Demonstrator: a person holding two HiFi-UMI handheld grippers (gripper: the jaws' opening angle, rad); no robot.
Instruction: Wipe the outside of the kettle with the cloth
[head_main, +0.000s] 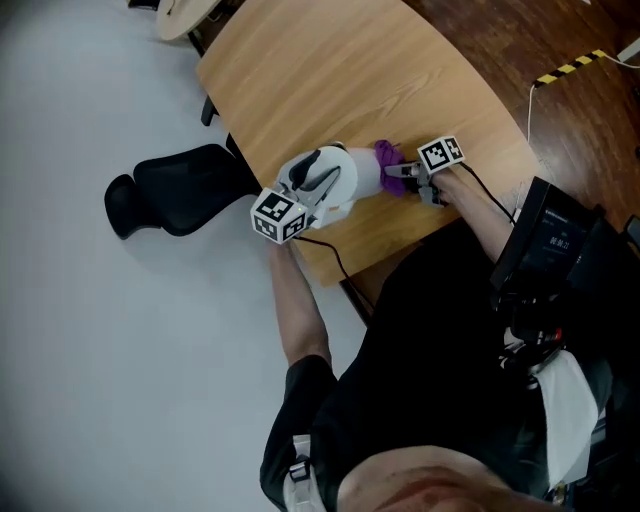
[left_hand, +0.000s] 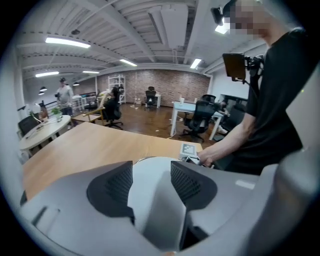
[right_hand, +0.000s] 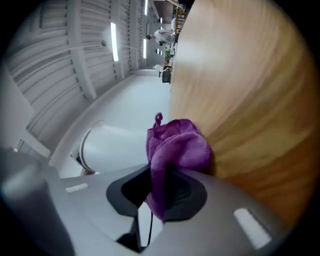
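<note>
A white kettle (head_main: 345, 180) with a dark handle stands near the front edge of the wooden table (head_main: 340, 80). My left gripper (head_main: 308, 197) is shut on the kettle's handle (left_hand: 160, 210), which runs between its dark pads (left_hand: 187, 182) in the left gripper view. Bunched between the jaws of my right gripper (head_main: 405, 172) is a purple cloth (head_main: 387, 153), and the jaws are shut on it. The cloth (right_hand: 175, 150) sits close against the kettle's right side; I cannot tell whether they touch. The kettle's white body (right_hand: 107, 147) shows just left of the cloth in the right gripper view.
A black office chair (head_main: 180, 190) stands on the grey floor left of the table. The table's front edge (head_main: 400, 250) runs just below the kettle, next to the person's body. Across the room are more desks and chairs (left_hand: 200, 115).
</note>
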